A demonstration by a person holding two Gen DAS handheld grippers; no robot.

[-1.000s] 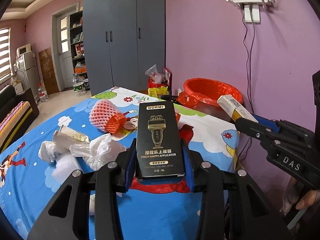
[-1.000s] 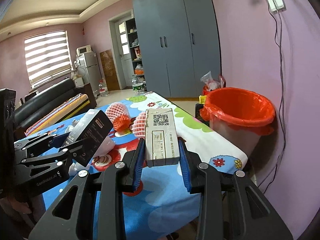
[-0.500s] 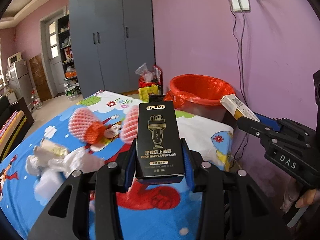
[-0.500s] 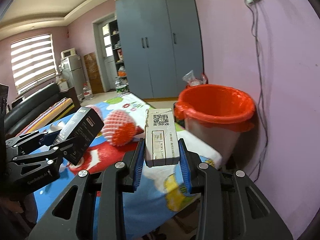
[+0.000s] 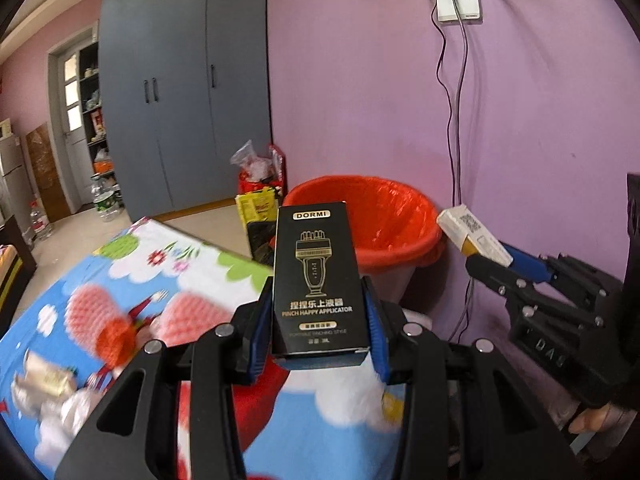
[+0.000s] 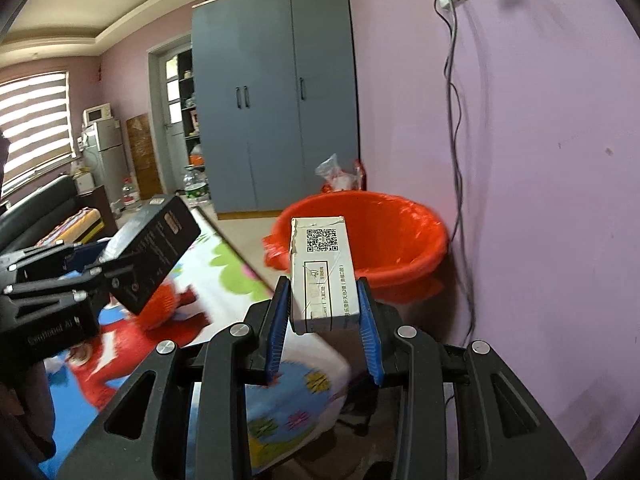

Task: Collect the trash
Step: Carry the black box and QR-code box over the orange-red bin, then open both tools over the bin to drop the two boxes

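My left gripper point(image 5: 318, 320) is shut on a black DORMI box point(image 5: 318, 276), held upright in front of the red-lined trash bin point(image 5: 384, 224). My right gripper point(image 6: 322, 308) is shut on a white box with a QR code point(image 6: 320, 272), held just short of the bin point(image 6: 372, 236). Each gripper shows in the other's view: the right one point(image 5: 492, 260) with the white box point(image 5: 472, 234), the left one point(image 6: 92, 264) with the black box point(image 6: 154, 252). Both boxes are near the bin's rim, above the table edge.
The table with a cartoon cloth point(image 5: 168, 264) holds pink foam fruit nets point(image 5: 92, 316), crumpled tissue and a wrapper point(image 5: 44, 380). Cables point(image 6: 460, 200) hang down the purple wall behind the bin. Bags of clutter point(image 5: 260, 184) sit by the grey wardrobe point(image 5: 180, 92).
Both grippers have moved forward and to the right across the table toward the red bin, which now looks larger and closer. Both boxes stay gripped.
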